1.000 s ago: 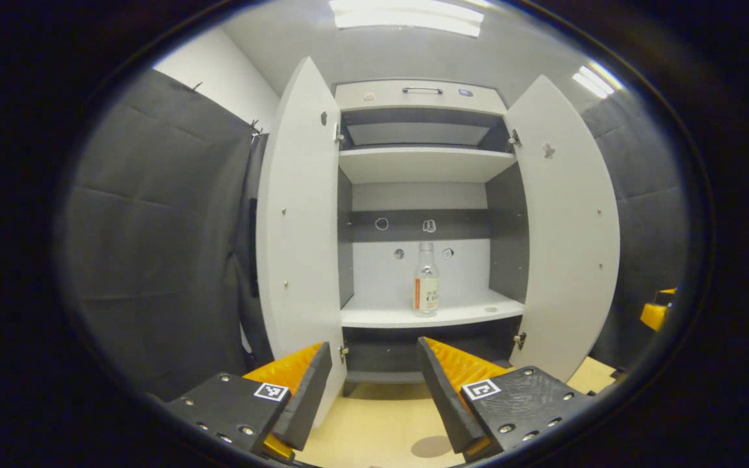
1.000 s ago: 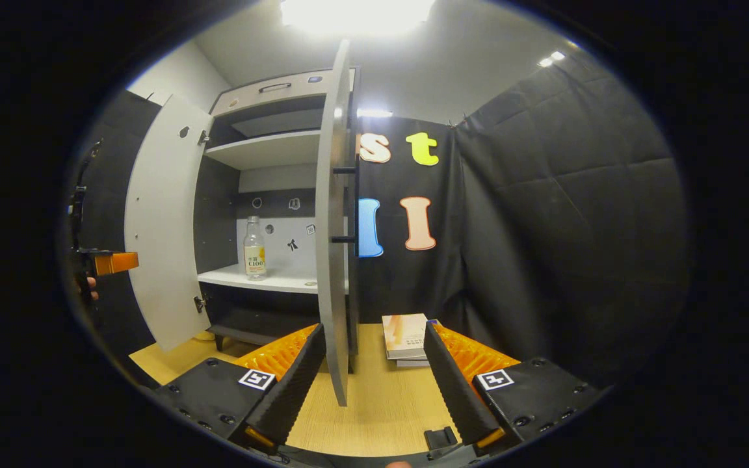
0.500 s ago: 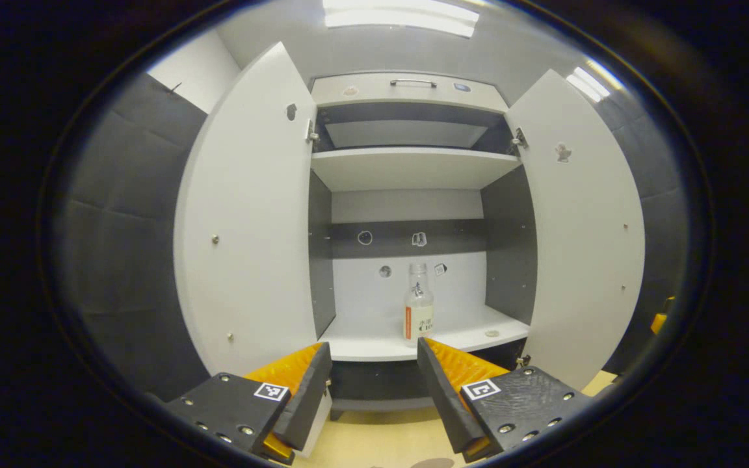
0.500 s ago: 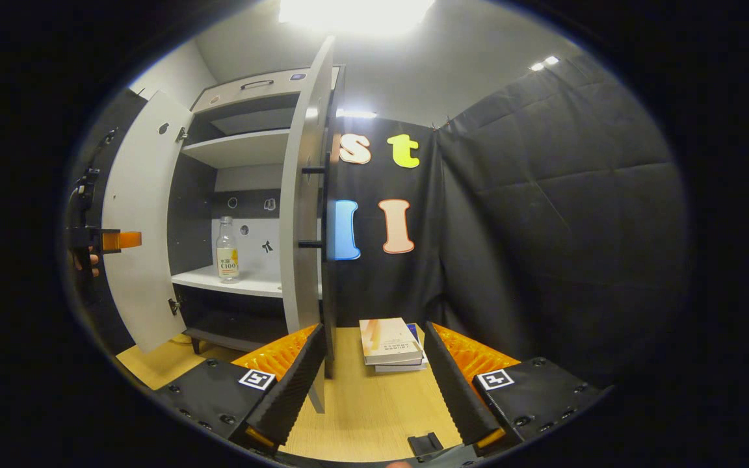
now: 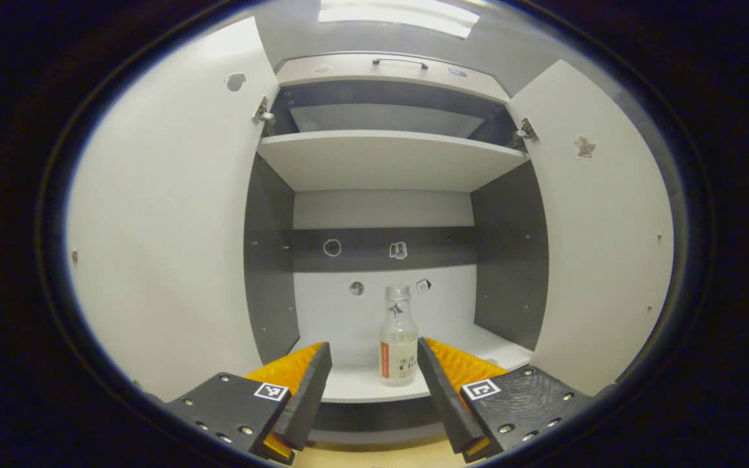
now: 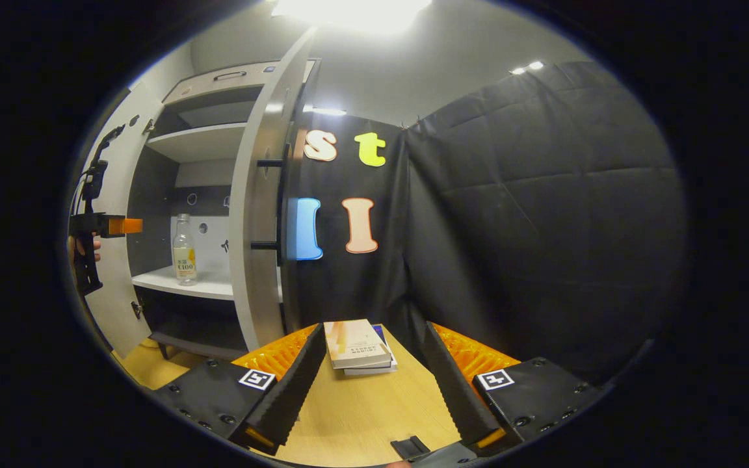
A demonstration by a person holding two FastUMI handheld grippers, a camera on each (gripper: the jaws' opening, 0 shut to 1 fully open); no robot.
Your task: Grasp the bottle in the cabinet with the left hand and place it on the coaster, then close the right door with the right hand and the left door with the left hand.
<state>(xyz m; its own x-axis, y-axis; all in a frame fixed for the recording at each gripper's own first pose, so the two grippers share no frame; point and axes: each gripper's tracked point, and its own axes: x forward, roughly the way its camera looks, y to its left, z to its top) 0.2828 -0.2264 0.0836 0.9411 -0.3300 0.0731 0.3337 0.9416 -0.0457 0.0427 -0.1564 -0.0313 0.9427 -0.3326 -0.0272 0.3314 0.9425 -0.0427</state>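
Bottle [image 5: 398,338]: clear one with a label, standing upright on the lower shelf [image 5: 374,383] of the cabinet, roughly mid-shelf and a bit back from the front edge. From the right gripper view it's the same bottle [image 6: 184,249], standing free with nothing touching it.
Left gripper [image 5: 372,364]: mine, spread wide, nothing in it. The bottle sits between the two fingers in the left gripper view, closer to the right-hand one, but I'd say it's some way ahead of the tips, not in reach yet.
Right gripper [image 6: 368,364]: also wide open and empty, hanging over the wooden table [image 6: 348,416] near a small stack of books [image 6: 356,346].
Doors: left door [image 5: 173,214] and right door [image 5: 602,221] both swung open, so there's room to go straight in.
How I'd do it: shift a touch right so the bottle centres in the gap, stay level, push in until the fingers sit on either side of the label, then squeeze.
Grip height: lower body, not the neck; I reckon it's light and tips easily.
Watch out: nudging it with one finger before closing would knock it over.
Coaster: can't spot it from here.
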